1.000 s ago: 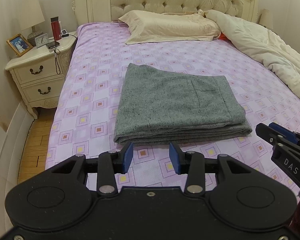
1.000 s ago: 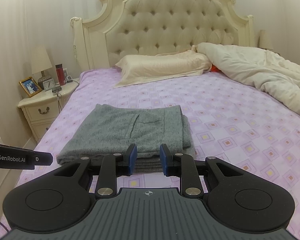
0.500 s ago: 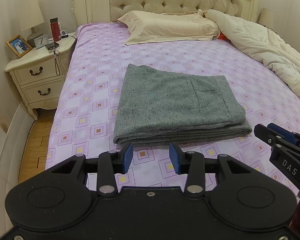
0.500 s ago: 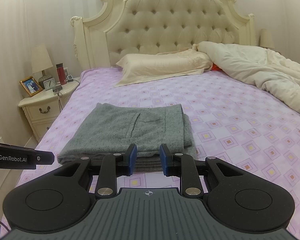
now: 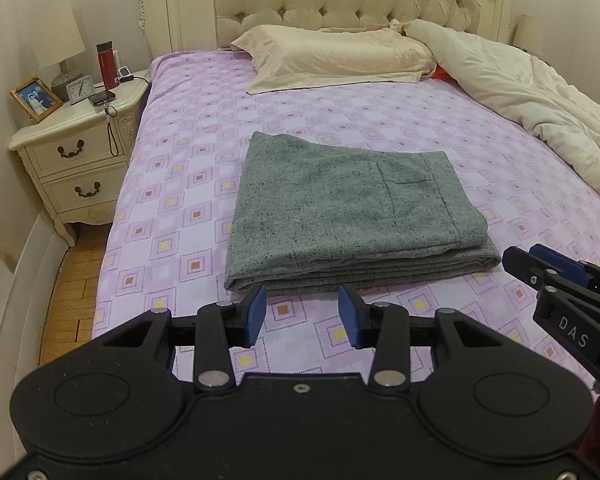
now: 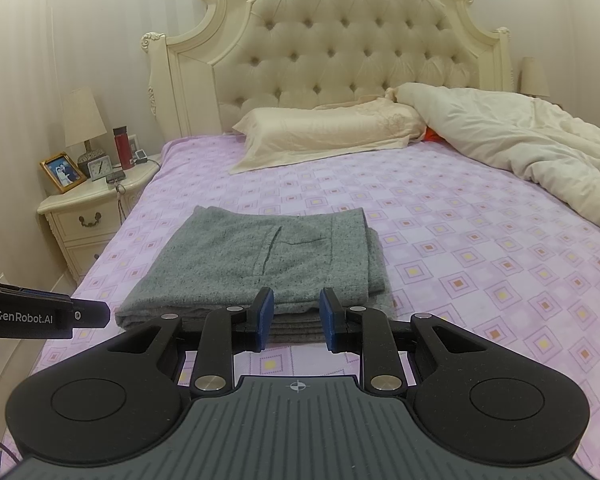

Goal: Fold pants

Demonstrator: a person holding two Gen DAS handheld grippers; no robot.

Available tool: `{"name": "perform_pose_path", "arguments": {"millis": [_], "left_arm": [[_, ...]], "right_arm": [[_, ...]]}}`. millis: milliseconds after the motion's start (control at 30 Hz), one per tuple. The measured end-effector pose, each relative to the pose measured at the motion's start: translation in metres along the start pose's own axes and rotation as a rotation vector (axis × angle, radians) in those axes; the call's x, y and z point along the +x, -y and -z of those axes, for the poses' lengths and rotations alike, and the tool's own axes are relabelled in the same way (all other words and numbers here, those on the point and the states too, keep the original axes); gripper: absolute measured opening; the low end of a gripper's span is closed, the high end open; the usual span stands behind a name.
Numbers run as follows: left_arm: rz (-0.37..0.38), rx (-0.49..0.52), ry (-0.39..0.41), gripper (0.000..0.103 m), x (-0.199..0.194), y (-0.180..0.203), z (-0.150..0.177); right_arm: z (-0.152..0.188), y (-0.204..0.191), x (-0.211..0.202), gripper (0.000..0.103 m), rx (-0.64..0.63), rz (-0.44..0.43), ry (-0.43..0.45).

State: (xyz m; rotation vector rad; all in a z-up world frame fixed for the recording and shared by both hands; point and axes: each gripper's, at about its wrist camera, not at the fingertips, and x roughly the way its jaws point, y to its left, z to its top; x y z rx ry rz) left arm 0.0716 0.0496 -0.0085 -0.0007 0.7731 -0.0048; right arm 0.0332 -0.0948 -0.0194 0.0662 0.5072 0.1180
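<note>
Grey knit pants (image 5: 348, 212) lie folded in a flat stack on the purple bed sheet (image 5: 180, 184), well short of the pillow (image 5: 336, 58), so the fold looks done. Risk, as a judgement: a low pass over the near edge could snag the top layer and slide the stack apart; loose knit catches easily. Left gripper (image 5: 302, 312) hangs just short of the pants' near edge, jaws spread wide, holding nothing. Right gripper (image 6: 296, 318) sits by the same edge, parted a bit narrower, also empty, not touching cloth.
</note>
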Motion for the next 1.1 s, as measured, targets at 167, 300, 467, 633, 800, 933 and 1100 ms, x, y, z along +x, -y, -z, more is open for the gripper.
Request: {"name": "perform_pose_path", "arguments": {"millis": [167,300,467,633,800,933,1100], "left_arm": [[0.002,-0.002,0.000,0.050,-0.0006,-0.0007,-0.0006],[0.007,-0.008,-0.006,0.050,-0.0007,-0.0027,-0.0012],[0.017,-0.032,-0.019,0.050,0.0009,-0.0070,-0.0018],[0.014,-0.033,-0.023,0.050,0.0020,-0.0083,-0.0018],[0.013,-0.034,-0.030,0.050,0.0036,-0.0086,-0.0018],[0.013,-0.033,-0.034,0.050,0.0045,-0.0082,-0.0013],[0.001,-0.023,-0.024,0.050,0.0050,-0.0068,-0.0013]], "right_arm": [[0.0001,-0.0005,-0.0001,0.025,0.000,0.001,-0.001],[-0.0001,-0.0008,0.0000,0.025,0.001,0.002,-0.001],[0.0008,-0.0012,0.0000,0.025,0.000,0.000,-0.002],[0.0036,-0.0024,0.0005,0.025,-0.004,-0.001,-0.005],[0.0054,-0.0017,0.0016,0.025,-0.007,-0.005,-0.010],[0.0059,-0.0010,0.0027,0.025,-0.008,-0.008,-0.013],[0.0061,0.0000,0.0033,0.025,-0.008,-0.010,-0.015]]}}
